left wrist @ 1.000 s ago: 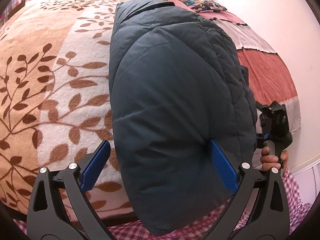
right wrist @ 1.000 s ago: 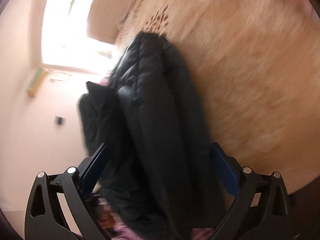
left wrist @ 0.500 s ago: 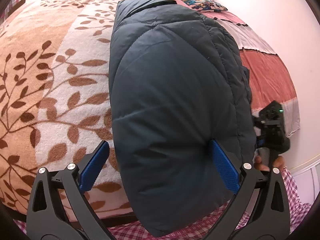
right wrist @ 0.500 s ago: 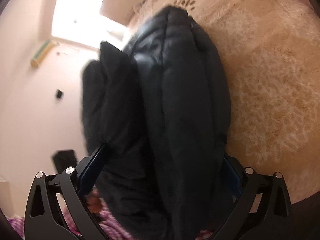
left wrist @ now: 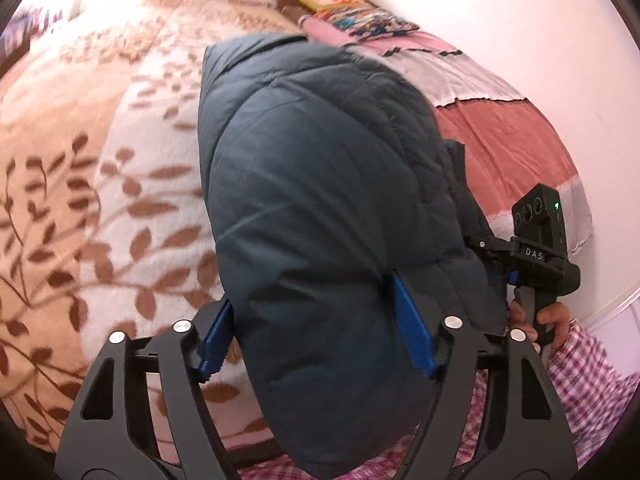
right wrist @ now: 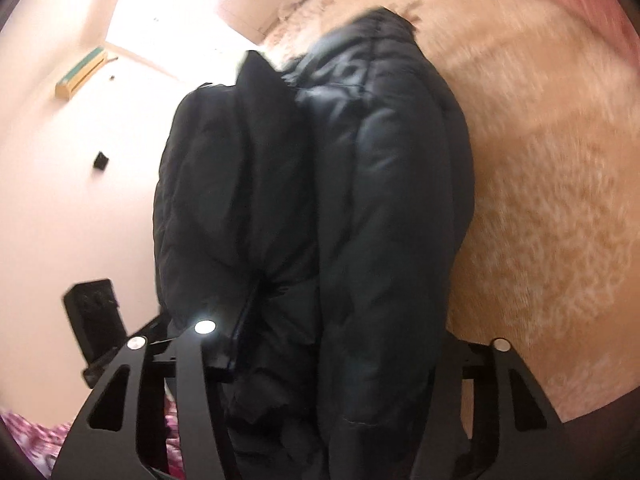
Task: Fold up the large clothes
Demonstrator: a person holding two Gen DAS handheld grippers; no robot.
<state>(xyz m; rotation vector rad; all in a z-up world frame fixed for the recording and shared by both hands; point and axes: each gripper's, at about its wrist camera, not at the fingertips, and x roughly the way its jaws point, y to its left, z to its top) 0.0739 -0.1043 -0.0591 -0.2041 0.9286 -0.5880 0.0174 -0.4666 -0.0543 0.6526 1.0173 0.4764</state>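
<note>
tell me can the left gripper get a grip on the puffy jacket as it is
Probably yes: the jacket already bulges between the left gripper, whose jaws have just been closing, and both blue pads press its sides with nothing else in between.

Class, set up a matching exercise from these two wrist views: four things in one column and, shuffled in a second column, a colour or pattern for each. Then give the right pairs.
Things:
1. puffer jacket
2. blanket
3. gripper pads
4. sleeve

Colours or patterns:
A. blue
B. pink and white check
C. dark navy, quilted
D. cream and tan with brown leaves

Pairs: 1-C, 2-D, 3-A, 4-B
</note>
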